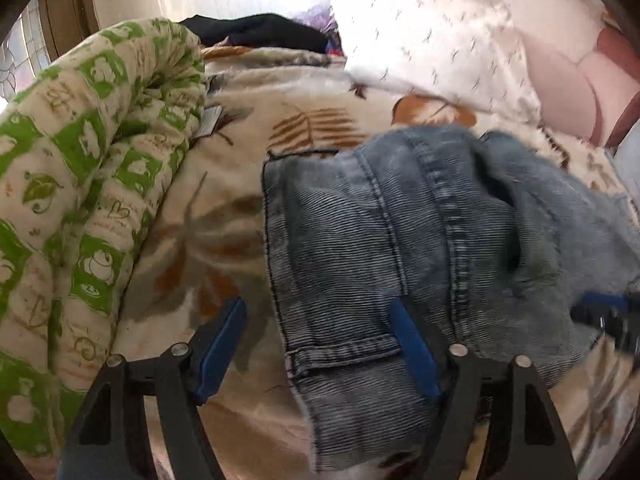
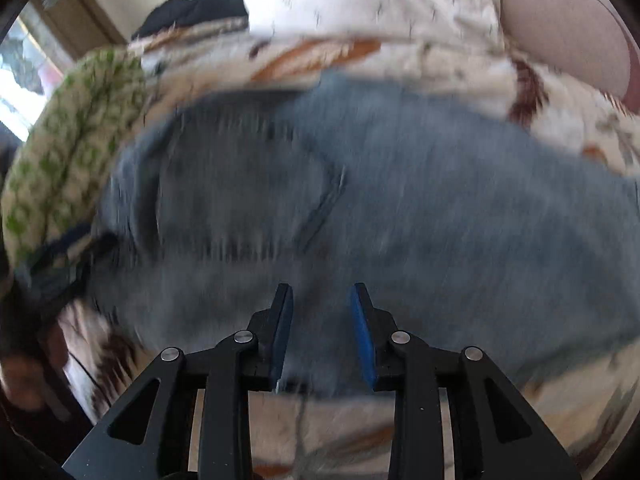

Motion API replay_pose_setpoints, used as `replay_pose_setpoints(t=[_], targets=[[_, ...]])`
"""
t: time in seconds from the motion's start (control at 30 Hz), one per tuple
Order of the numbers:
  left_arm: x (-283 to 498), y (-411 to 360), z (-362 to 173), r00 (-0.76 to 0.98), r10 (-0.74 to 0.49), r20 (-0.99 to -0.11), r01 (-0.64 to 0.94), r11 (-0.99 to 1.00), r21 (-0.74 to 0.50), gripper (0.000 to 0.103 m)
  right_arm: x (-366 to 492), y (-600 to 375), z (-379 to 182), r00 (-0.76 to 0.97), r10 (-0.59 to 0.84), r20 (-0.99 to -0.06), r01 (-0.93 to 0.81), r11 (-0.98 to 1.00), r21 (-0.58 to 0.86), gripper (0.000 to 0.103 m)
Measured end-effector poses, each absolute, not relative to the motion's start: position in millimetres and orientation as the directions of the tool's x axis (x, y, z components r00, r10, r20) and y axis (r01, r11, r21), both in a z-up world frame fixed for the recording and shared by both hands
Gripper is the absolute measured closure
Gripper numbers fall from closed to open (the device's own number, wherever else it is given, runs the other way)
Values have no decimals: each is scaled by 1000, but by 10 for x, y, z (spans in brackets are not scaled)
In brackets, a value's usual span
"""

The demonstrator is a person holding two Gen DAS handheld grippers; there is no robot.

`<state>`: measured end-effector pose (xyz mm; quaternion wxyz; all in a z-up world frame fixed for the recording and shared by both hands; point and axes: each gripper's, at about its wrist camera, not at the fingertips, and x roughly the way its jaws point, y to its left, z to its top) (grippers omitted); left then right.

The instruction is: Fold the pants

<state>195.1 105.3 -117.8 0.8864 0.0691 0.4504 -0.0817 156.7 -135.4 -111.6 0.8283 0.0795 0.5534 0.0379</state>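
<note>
Faded blue jeans (image 1: 380, 248) lie folded on a leaf-patterned blanket (image 1: 248, 128) on a bed. My left gripper (image 1: 320, 320) is wide open, low over the jeans' left edge; its right finger lies on the denim near a belt loop, its left finger over the blanket. The right gripper's blue tip (image 1: 600, 312) shows at the jeans' right edge. In the right wrist view the jeans (image 2: 360, 200) are blurred by motion. My right gripper (image 2: 322, 308) is partly open over the denim's near edge, nothing held between its pads.
A rolled green-and-cream quilt (image 1: 80, 184) lies along the left of the bed. A white patterned pillow (image 1: 432, 40) and a pink headboard (image 1: 568, 80) are at the back right. Dark clothes (image 1: 256, 32) sit at the far edge.
</note>
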Motion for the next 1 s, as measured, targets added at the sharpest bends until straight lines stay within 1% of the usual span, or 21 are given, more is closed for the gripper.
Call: replay_pose_setpoints(t=[0.03,0.07,0.17,0.3,0.4,0.43,0.5,0.53,0.57,0.63,0.7,0.73,0.83,0.87,0.93,1.0], targets=[[1934,1059,-1189,580,-83,-811,210,976,50,23,1486,-1314,-1188,392,134,-910,35,987,160,73],[1914,1065,-1193,581,-79,-810,210,976,55,21,1370,-1297,-1207,451,114,-885,52,987,154,73],[1890,1078,-1261,589,-33,-808,206,972,110,17,1173,-1267,-1208,520,85,-850,67,988,140,73],[1871,1143,-1291,582,-49,-812,199,976,84,15,1053,-1335,-1219,562,107,-820,78,980,182,73],[1881,1207,-1239,559,-78,-825,193,981,37,16,968,-1277,-1250,620,86,-780,43,989,143,72],[1885,1253,-1192,546,-103,-831,190,982,3,17,952,-1248,-1239,628,76,-774,42,990,131,68],[1884,1313,-1108,551,-126,-825,184,982,-27,17,945,-1234,-1182,616,64,-785,53,991,123,65],[1876,1340,-1061,564,-124,-816,180,983,-24,17,949,-1254,-1135,601,83,-795,58,988,147,63],[1873,1363,-1021,579,-117,-807,174,985,-18,17,978,-1252,-1078,595,125,-794,51,980,193,63],[1882,1398,-983,597,-119,-793,164,986,-25,17,986,-1213,-952,620,164,-767,42,970,241,63],[1894,1374,-1007,591,-134,-796,174,984,-37,17,1022,-1089,-897,627,175,-759,8,973,231,63],[1912,1342,-1045,583,-126,-803,185,982,-19,17,1045,-1000,-905,623,180,-761,-14,975,220,62],[1951,1189,-1224,571,-47,-819,213,973,93,17,1107,-769,-1104,579,145,-802,-31,987,156,62],[1955,1162,-1248,572,-39,-820,219,970,106,16,1094,-750,-1145,585,134,-800,-27,989,146,62],[1974,1167,-1240,574,-32,-818,213,971,111,13,1057,-778,-1156,598,145,-789,-30,987,158,62],[2001,1205,-1222,562,-48,-826,196,978,77,13,1067,-838,-1118,575,174,-799,-46,982,182,61]])
